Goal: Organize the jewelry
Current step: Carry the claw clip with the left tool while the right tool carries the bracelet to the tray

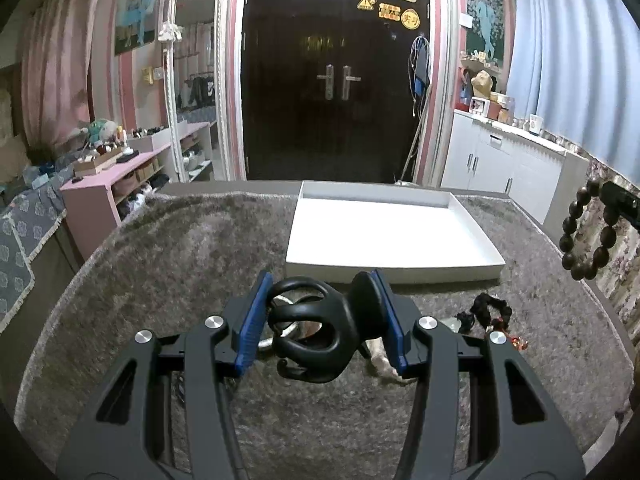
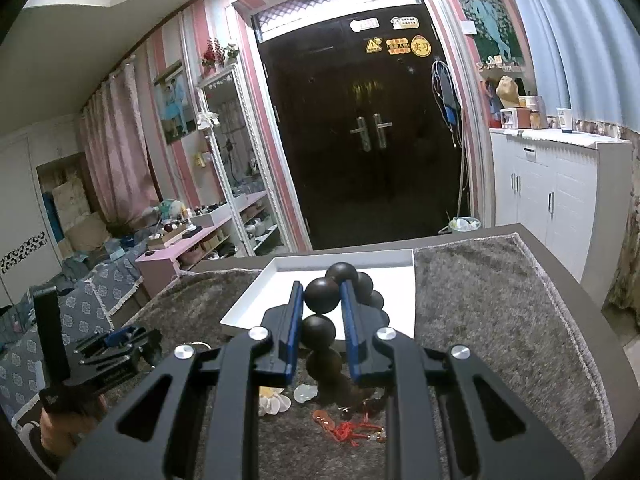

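Right now the left gripper (image 1: 320, 320) has its blue-padded fingers (image 1: 251, 320) closed on a black claw hair clip (image 1: 316, 336), pinched between the two pads and held above the grey shaggy mat (image 1: 168, 248) that covers the desk (image 1: 224, 186). Just under the clip, a silver ring (image 1: 280, 334) and a pale shell-like piece (image 1: 384, 360) lie on the mat, partly hidden by the gripper.

Beyond the left gripper sits a shallow white tray (image 1: 392, 236), towards the far edge of the desk and a little to the right of its middle; nothing shows inside it from this view. Near the tray's front right corner, a dark braided bracelet (image 1: 490, 312) rests on the mat beside a small red knotted charm (image 1: 520, 342).

The right gripper (image 2: 320, 308) has its fingers (image 2: 294, 320) clamped narrowly on a bracelet of large dark wooden beads (image 2: 320, 294), gripping one bead while the rest of the loop hangs down and curls behind the pads. It is held over the near edge of the same tray (image 2: 256, 300). In the left wrist view this bead bracelet (image 1: 584, 236) shows at the far right, off the desk's right edge in the air.

Below the right gripper, on the mat (image 2: 500, 320), lie a white shell flower (image 2: 274, 402), a translucent pale stone (image 2: 306, 394) and a red knotted cord with small beads (image 2: 352, 428), all close together near the front edge. The left gripper (image 2: 116, 344) shows low at the left of the right wrist view.
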